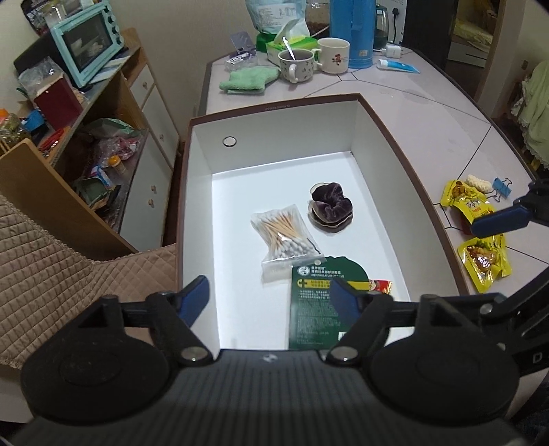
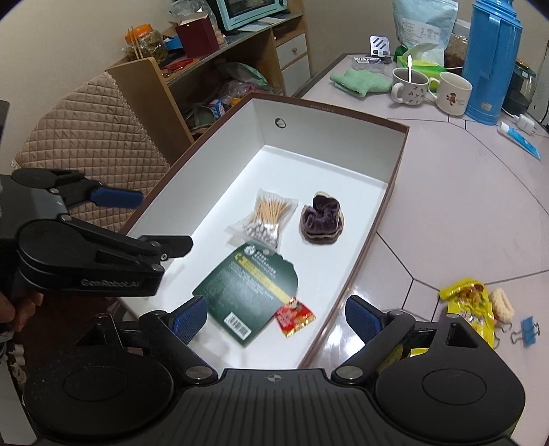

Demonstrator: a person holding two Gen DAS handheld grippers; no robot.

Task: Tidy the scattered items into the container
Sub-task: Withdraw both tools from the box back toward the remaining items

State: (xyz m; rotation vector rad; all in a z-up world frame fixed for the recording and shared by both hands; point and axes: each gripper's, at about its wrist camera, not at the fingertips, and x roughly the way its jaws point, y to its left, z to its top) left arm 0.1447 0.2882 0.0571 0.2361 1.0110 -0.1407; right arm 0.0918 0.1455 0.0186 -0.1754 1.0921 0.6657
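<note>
Four items lay in box [image 1: 387, 144]: cotton swabs [image 1: 283, 236], purple scrunchie [image 1: 331, 207], green card [image 1: 317, 305], red sachet [image 2: 295, 316]. Outside on table [image 1: 429, 103], right of box: yellow snack packs [image 1: 485, 262], wafer [image 2: 502, 303], blue binder clip [image 1: 501, 187]. Left claw [image 1: 269, 296] and right claw [image 2: 276, 314] both wide open, holding nothing, at box's near end.

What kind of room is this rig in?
Probably a home kitchen or dining corner: a teal toaster oven on a cluttered shelf, mugs and a blue thermos on a tiled tabletop, with the open box being filled.
</note>
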